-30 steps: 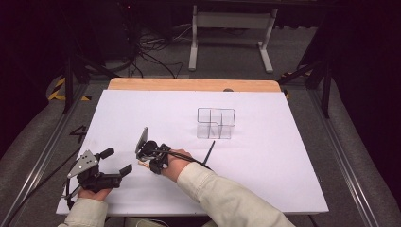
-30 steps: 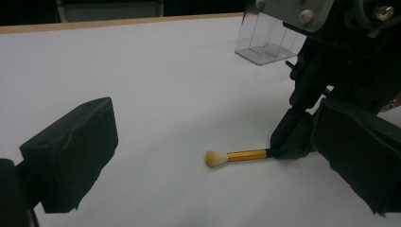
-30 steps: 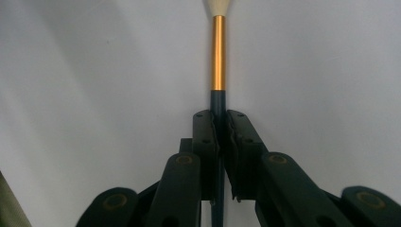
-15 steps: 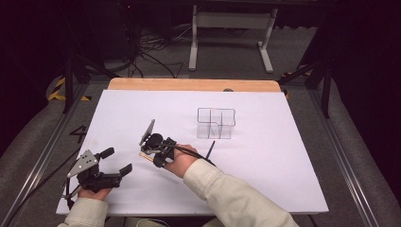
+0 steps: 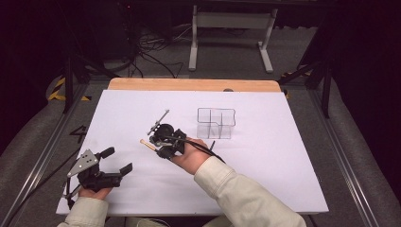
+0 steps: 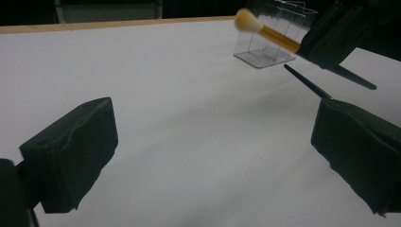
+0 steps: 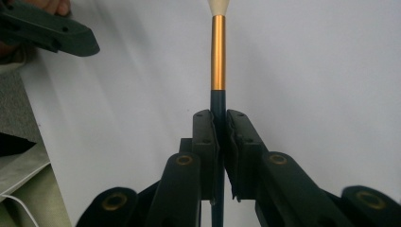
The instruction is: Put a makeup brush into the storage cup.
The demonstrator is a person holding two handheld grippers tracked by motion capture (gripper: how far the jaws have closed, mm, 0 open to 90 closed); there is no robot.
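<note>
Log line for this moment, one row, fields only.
right gripper: shut on brush | left gripper: open, empty | clear organizer: on table, apart from both

A white sheet (image 5: 283, 156) covers most of the table, leaving a strip of wooden board (image 5: 189, 84) bare along the far edge, where a small dark knob (image 5: 228, 89) sits just right of the middle. Beyond the table a pale metal stand (image 5: 231, 21) rests on the grey floor (image 5: 28, 142), with a tangle of black cables (image 5: 151, 56) to its left. Yellow-and-black tape (image 5: 59, 90) marks the floor near the far left corner, and a metal rail (image 5: 340, 142) runs along the table's right side.
</note>
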